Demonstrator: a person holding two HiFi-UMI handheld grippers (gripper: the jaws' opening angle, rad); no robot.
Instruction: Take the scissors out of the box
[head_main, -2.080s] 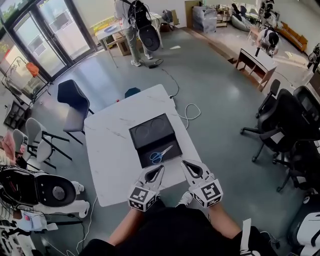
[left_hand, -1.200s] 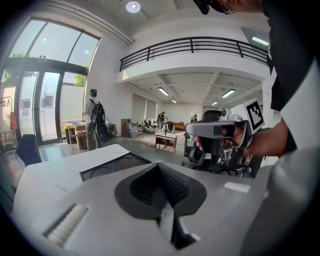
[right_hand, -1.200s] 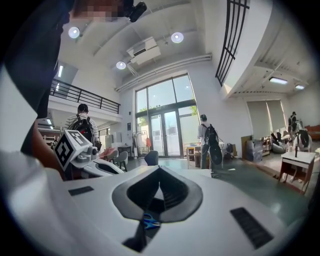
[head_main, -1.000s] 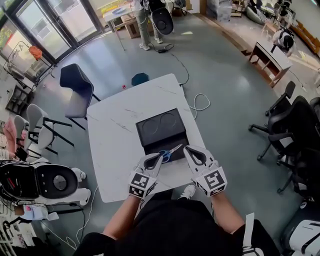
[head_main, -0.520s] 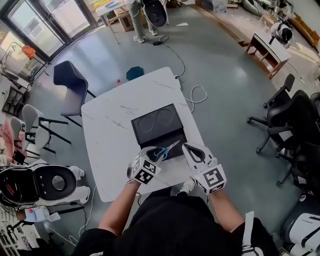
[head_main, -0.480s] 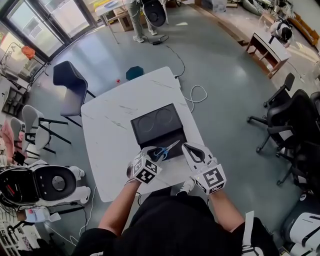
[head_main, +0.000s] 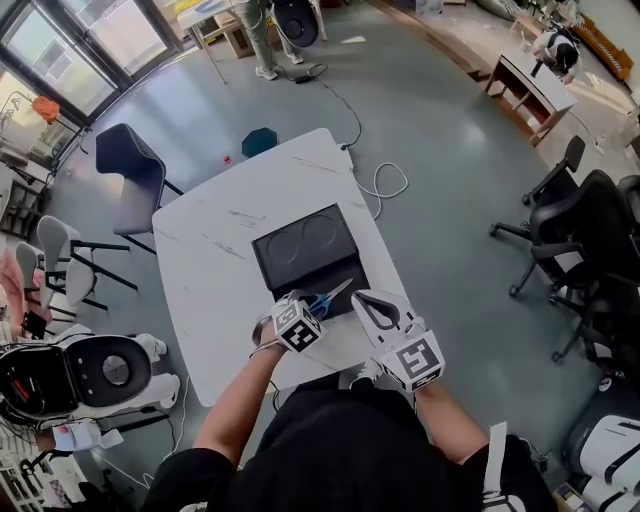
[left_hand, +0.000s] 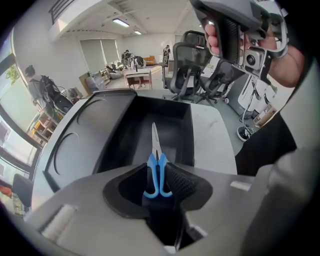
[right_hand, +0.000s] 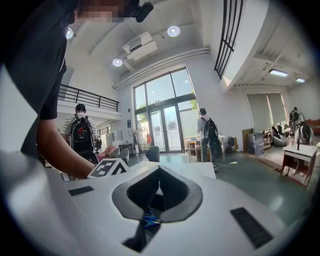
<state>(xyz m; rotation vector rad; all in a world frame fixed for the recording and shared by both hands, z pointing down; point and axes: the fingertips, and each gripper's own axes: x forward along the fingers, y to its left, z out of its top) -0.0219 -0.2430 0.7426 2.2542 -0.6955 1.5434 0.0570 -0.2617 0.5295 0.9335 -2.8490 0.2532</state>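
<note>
Moving in from the near edge of the white table (head_main: 200, 270), where both tools were hovering side by side earlier, the left gripper (head_main: 306, 305) is now lying turned over the near end of the black box (head_main: 272, 262), while the right gripper (head_main: 372, 305) is hanging just beside it, much where it was. In the head view the scissors (head_main: 332, 296) are sitting slantwise in the box's near compartment, blades pointing away to the right and blue handles disappearing under the left gripper, so the grip itself is not showing there. The left gripper view is supplying that: its 2 jaws are pressing together on the blue handles, the ribbed pad (left_hand: 181, 184) on 1 side touching a loop, and the steel blades are sticking straight ahead over the deep black compartment, with the shallower part bearing 2 round recesses to the left. That view is also catching the right gripper high in its corner, wrapped by bare fingers (left_hand: 214, 36). The right gripper view is showing what neither other does: its own jaws are meeting at the tips with nothing between them, a speck of blue is glinting through the gap beneath, and the left gripper's marker cube (right_hand: 106, 169) is sitting against a bare forearm (right_hand: 57, 145)
</note>
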